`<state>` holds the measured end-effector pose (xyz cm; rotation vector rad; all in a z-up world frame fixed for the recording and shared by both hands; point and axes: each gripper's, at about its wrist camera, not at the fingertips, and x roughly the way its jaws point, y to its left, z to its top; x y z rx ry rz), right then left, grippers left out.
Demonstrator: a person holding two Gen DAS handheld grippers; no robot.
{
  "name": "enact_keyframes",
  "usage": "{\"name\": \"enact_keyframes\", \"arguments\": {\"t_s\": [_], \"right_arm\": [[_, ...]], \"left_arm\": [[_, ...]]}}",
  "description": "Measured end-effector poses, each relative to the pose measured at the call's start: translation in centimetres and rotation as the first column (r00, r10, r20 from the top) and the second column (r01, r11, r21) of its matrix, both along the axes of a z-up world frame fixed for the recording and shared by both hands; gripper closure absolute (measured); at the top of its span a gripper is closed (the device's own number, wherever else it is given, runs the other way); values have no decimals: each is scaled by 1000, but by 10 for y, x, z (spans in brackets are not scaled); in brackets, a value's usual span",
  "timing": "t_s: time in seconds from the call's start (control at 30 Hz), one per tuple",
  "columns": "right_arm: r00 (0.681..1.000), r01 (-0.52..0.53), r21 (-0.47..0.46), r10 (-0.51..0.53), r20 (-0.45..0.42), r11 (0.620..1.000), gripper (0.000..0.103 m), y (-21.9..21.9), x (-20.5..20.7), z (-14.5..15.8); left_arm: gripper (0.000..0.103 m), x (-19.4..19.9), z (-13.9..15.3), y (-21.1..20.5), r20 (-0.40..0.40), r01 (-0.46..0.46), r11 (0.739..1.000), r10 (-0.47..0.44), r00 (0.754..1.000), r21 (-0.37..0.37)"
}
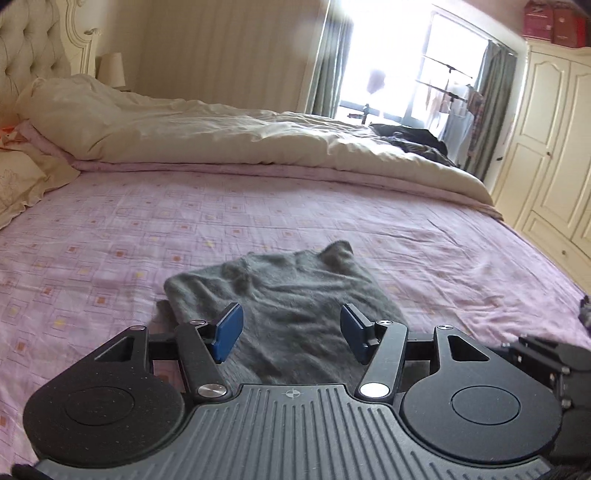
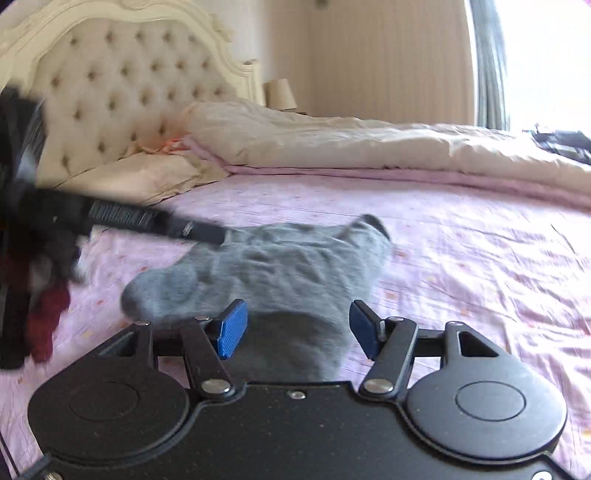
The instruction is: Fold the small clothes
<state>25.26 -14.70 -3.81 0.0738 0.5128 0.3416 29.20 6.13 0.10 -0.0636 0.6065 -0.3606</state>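
A grey garment (image 1: 291, 310) of soft, fuzzy knit lies on the bed, folded into a rough rectangle with a rumpled far edge and one corner poking up. It rests on a pink sheet (image 1: 110, 236) printed with small squares, lightly creased. The left claw (image 1: 291, 332) hangs just above the garment's near part, its blue ribbed pads (image 1: 229, 328) spread wide with nothing between them. The right claw (image 2: 297, 328) is likewise wide and empty, over the near end of the same garment (image 2: 280, 266), which here looks paler and blurred. Only the right wrist view shows the cream tufted headboard (image 2: 110, 92) with its carved frame, a blurred black part of the left tool (image 2: 155, 221) reaching across to the garment's far left edge, and something dark red (image 2: 46, 321) at the left. Only the left wrist view shows the cream panelled wardrobe (image 1: 546, 147) at the right, red boxes (image 1: 554, 22) on top of it, and a bright window (image 1: 399, 74) with grey-green curtains. A bunched cream duvet (image 1: 221, 136) lies along the far side of the bed in both views.
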Motion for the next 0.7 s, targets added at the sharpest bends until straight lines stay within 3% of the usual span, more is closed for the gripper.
{"name": "enact_keyframes", "arguments": {"t_s": [0.17,0.33,0.53,0.7], "right_arm": [[1000,-11,19,11,10,1000,37,-6,11,4],[996,-86,73,84,26,994,39,7,42,3],[986,-82,70,92,-143,994,45,18,107,-30],[978,-16,56,27,-205,998,45,8,151,-35]], "left_arm": [[47,-6,-46,7,-90,-22,1000,23,996,15],[47,-14,-51,13,-63,-16,1000,17,998,11],[47,-11,-52,13,-86,-34,999,32,996,-21],[47,-11,-54,17,-98,-43,998,38,994,-54]]}}
